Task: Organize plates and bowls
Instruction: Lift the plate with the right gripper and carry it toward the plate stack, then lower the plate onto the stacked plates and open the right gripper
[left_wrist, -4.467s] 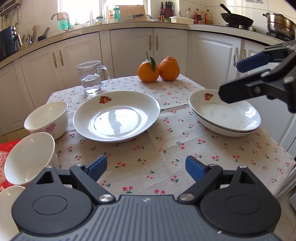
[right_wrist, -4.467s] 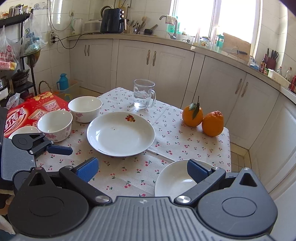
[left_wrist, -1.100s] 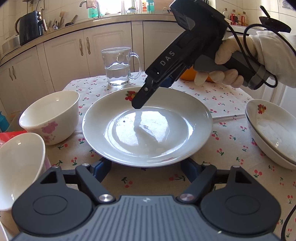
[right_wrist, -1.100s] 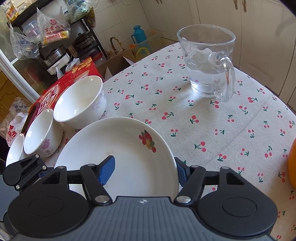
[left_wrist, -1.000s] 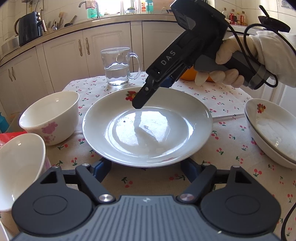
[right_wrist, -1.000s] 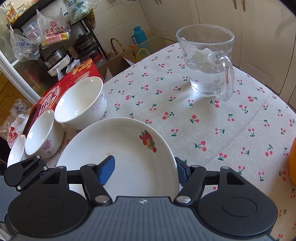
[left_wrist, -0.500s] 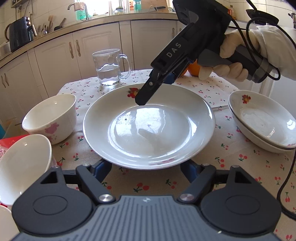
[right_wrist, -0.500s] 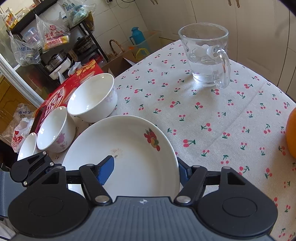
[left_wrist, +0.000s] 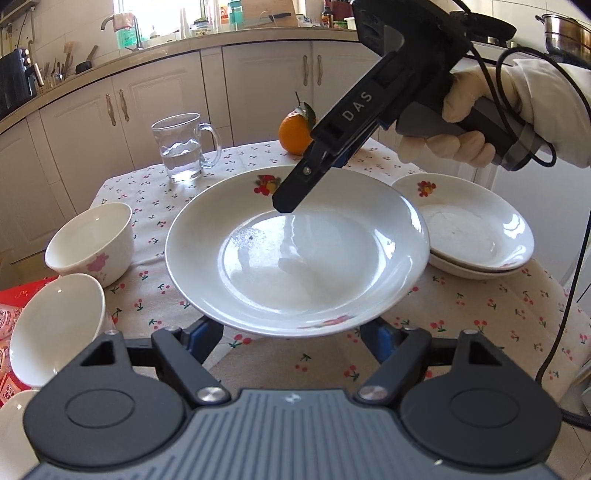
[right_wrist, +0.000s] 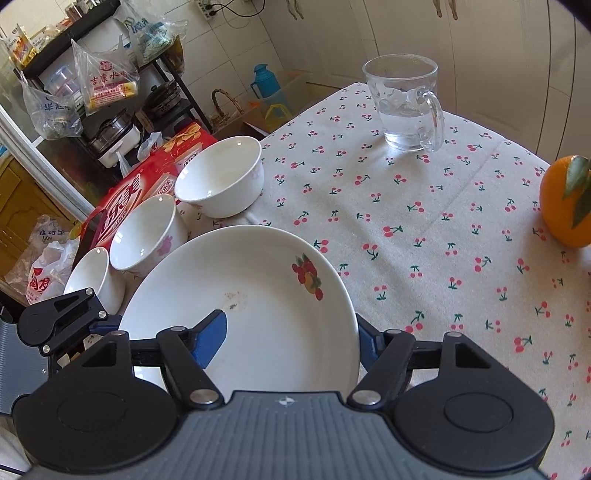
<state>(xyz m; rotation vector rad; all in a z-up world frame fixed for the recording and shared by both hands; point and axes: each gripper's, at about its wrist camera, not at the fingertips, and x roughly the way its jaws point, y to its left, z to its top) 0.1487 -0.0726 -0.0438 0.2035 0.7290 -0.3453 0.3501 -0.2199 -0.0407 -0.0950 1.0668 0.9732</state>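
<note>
Plate (left_wrist: 295, 258) lifted off the table (left_wrist: 461, 314), its near rim over the half-open left claw (left_wrist: 291, 338). Opposite, the right claw (right_wrist: 288, 341) straddles the far rim, jaws opening. Keep it level toward the stacked plates (left_wrist: 476, 229) right of the claws.

White cabinets (left_wrist: 258, 85) along far wall, beige countertop (left_wrist: 166, 46), bright window (left_wrist: 155, 14) far left, cherry-print tablecloth (right_wrist: 424, 229), black shelf rack (right_wrist: 110, 96) left.
</note>
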